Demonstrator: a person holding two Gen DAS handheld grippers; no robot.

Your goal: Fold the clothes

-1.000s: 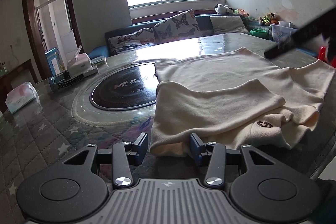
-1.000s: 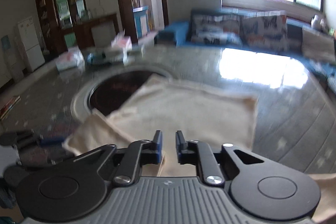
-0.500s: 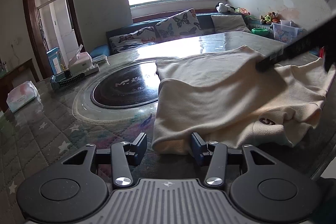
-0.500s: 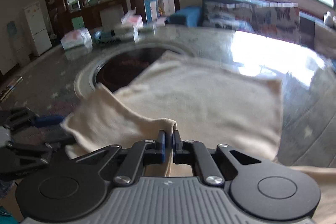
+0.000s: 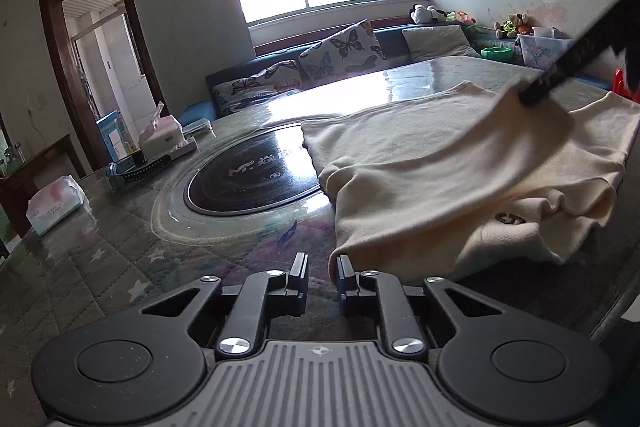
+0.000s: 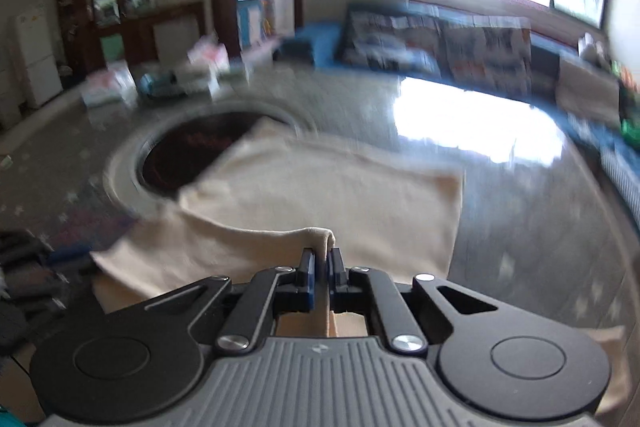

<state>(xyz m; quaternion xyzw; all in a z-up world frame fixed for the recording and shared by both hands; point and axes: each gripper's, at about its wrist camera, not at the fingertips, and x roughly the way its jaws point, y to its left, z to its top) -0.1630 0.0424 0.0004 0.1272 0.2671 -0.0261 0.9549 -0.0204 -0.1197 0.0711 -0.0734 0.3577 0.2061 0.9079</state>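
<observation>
A cream garment [image 5: 440, 171] lies partly folded on the glass-topped table [image 5: 120, 259]. It also shows in the blurred right wrist view [image 6: 320, 195]. My right gripper [image 6: 321, 261] is shut on a fold of the garment and holds it lifted above the table. From the left wrist view its dark body [image 5: 560, 75] shows pulling the cloth up at the right. My left gripper [image 5: 322, 269] is open. It sits low at the garment's near left corner, and the cloth edge touches its right finger [image 5: 344, 273].
A round dark inset [image 5: 256, 179] sits in the table's middle. Tissue packs [image 5: 52, 203] and a box [image 5: 160, 139] stand at the table's left. A sofa with cushions [image 5: 340, 51] runs under the window behind.
My right gripper closed on the garment fold and lifted it. My left gripper's fingers narrowed, and it stays at the garment's near corner.
</observation>
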